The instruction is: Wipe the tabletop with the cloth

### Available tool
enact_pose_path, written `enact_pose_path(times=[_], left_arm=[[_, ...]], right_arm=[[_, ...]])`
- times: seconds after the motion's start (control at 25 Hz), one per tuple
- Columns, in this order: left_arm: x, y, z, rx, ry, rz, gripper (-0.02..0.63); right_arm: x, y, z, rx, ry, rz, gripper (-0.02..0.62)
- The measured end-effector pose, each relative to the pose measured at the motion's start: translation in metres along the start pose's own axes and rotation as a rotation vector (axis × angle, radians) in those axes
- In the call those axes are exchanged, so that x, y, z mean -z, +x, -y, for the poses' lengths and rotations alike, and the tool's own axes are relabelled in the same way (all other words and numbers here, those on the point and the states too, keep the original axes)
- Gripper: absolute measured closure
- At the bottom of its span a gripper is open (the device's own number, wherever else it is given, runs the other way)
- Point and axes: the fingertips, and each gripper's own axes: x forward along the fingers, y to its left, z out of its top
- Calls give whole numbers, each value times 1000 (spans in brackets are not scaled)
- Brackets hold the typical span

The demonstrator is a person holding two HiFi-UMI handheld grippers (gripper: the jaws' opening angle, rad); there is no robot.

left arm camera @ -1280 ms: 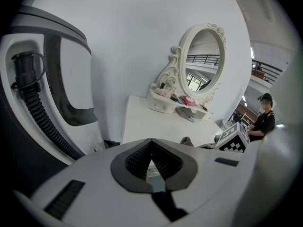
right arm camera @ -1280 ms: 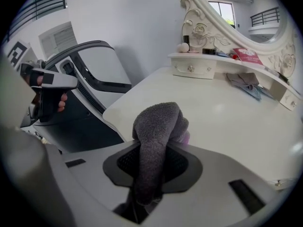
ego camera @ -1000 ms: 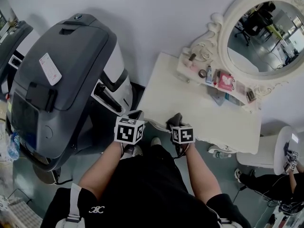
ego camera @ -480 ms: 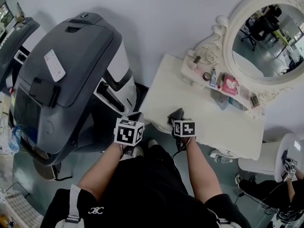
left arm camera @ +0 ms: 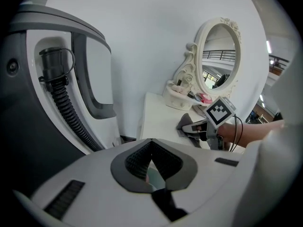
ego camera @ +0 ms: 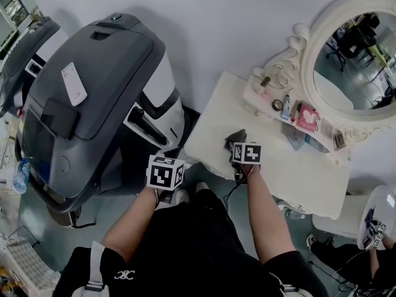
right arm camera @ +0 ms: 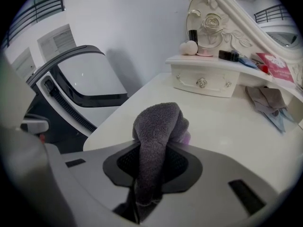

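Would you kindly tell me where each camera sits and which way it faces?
Head view: on the person's head, facing steeply down at the table; shows both forearms, left gripper and right gripper.
Left gripper view: rides the left gripper beside the table, facing the mirror; its own shut, empty jaws show.
Right gripper view: rides the right gripper over the table, facing the shelf; its jaws clamp the cloth.
Shared: all three show the table and the grey machine.
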Motion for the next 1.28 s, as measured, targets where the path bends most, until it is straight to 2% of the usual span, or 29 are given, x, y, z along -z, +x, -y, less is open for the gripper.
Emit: enact_pose_path(times=[0.76,1.04,1.28], left_arm=[[-25,15,-7,-109,-62,-33,606],[-22,8,-18,-154,-105,-22,606],[-21,7,-16,-151,-136,-10,606]], right_arm=[[-95,53,43,-45,-68,-36,502],[-101,56,45,-61,-87,-9,502],[-98,55,40,-64,-83,-15,501]])
